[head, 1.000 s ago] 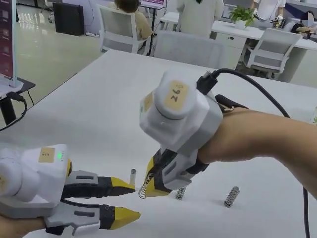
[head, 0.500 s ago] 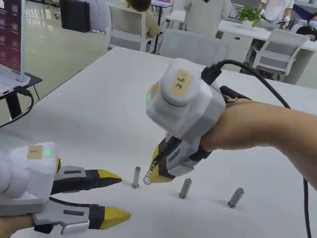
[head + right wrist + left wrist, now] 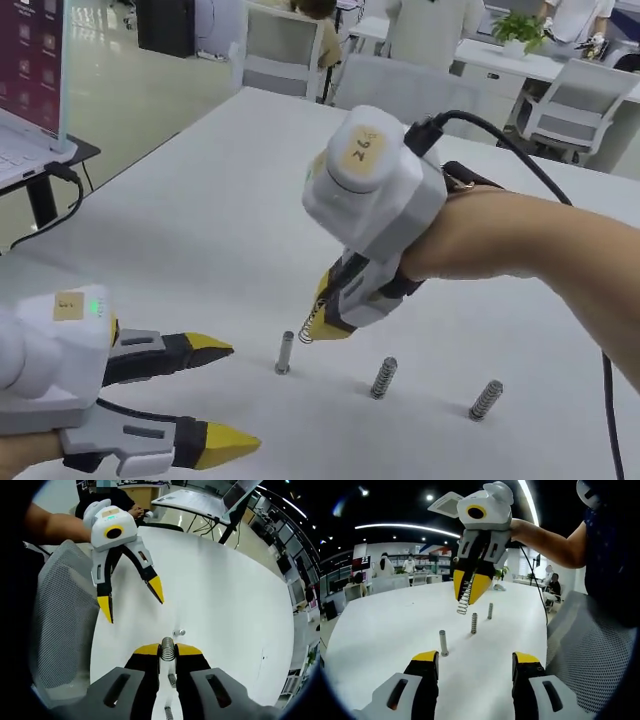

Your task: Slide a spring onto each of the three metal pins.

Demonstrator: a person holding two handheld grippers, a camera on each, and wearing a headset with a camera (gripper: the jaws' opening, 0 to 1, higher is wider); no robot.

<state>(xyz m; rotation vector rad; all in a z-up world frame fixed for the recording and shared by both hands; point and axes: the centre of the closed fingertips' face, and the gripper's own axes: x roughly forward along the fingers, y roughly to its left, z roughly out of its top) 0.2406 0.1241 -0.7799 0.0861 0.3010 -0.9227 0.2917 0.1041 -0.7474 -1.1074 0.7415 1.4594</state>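
While my right gripper (image 3: 325, 328) clenches a spring (image 3: 309, 329) close above the bare pin (image 3: 284, 352), my left gripper (image 3: 244, 394) hangs released near that pin.

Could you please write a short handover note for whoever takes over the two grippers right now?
Right gripper: shut on a spring, held in the air close to the bare pin, not yet on it.
Left gripper: open, holding nothing, low over the table near that pin.
Done: two other springs stand upright in the row, apparently on their pins.
Left: lower the held spring over the bare pin and release.
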